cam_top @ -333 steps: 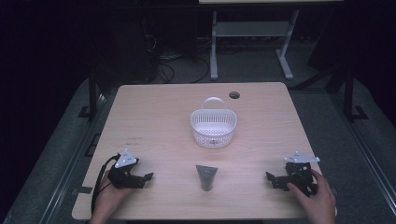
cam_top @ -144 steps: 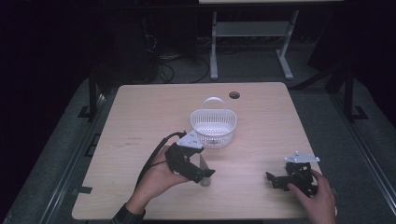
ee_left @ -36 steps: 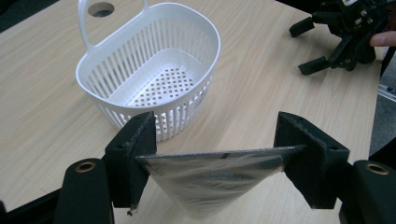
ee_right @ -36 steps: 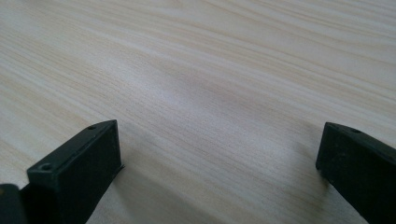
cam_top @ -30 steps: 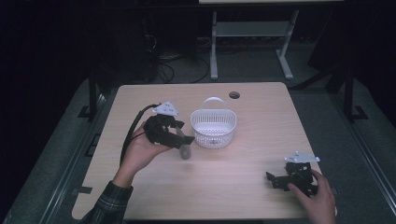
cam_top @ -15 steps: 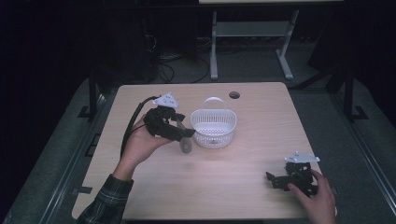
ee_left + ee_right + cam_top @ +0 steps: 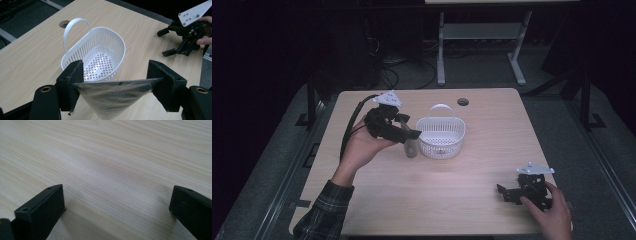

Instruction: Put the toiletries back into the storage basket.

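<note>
Pouch (image 7: 113,98), a clear plastic cone-shaped one with faint print on it, is pinched by its flat top edge between the two black jaws of the left claw (image 7: 113,86), point hanging down. In the left gripper view it hangs right in front of the white basket (image 7: 100,58), just short of the near rim, above the wooden surface (image 7: 32,57). From the high view the pouch (image 7: 410,148) dangles just to the left of the basket (image 7: 441,139), close beside its wall; whether it touches I cannot tell.

Starting nearest in the high view: the person's right hand (image 7: 549,215) rests on the right claw (image 7: 507,192) at the near right part of the surface (image 7: 437,200), well apart from everything else. Its jaws stand wide apart, and the right gripper view confirms it, bare wood grain between the two black pads (image 7: 41,207).

A little farther in, the left hand (image 7: 359,147) comes up out of a plaid sleeve (image 7: 324,212), holding the left claw (image 7: 412,135) raised and aimed toward the basket, black cable (image 7: 349,127) looping off behind it.

The basket sits mid-surface, perforated floor and slotted walls, its looped handle (image 7: 75,27) on the far side. Beyond it, a round cable hole (image 7: 463,102) near the far edge. Past the surface, white desk legs (image 7: 482,45) on the dark floor.
</note>
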Demonstrator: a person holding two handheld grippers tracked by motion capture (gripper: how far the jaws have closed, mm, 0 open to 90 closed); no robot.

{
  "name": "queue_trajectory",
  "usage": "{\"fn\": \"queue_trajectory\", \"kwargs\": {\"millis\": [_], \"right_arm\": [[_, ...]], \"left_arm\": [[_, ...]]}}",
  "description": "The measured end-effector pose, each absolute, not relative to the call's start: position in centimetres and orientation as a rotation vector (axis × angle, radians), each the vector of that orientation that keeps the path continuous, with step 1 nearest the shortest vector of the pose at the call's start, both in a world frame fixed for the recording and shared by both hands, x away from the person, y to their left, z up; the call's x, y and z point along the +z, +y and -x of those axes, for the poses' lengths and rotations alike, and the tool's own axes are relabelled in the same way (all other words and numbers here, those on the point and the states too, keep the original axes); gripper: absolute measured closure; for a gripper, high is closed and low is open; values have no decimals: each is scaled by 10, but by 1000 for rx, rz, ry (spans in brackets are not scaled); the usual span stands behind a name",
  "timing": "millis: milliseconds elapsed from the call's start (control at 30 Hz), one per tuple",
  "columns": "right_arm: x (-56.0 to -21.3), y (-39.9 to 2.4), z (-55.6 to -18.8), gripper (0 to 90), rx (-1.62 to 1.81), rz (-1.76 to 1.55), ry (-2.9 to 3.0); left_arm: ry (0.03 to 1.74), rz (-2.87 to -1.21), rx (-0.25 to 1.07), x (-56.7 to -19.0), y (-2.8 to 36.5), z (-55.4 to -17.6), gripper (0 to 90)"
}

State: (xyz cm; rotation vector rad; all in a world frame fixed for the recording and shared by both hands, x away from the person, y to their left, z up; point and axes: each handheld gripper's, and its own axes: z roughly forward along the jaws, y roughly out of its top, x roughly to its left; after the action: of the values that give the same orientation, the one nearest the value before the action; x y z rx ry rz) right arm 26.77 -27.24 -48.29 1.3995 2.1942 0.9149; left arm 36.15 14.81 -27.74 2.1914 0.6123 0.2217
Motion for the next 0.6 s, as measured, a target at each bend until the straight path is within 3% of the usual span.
{"fn": "queue_trajectory", "kwargs": {"millis": [600], "right_arm": [[-483,-272,-268,0,915,-1400,2194]], "left_arm": [[600,-2172,221,-259,140,-373,296]]}}
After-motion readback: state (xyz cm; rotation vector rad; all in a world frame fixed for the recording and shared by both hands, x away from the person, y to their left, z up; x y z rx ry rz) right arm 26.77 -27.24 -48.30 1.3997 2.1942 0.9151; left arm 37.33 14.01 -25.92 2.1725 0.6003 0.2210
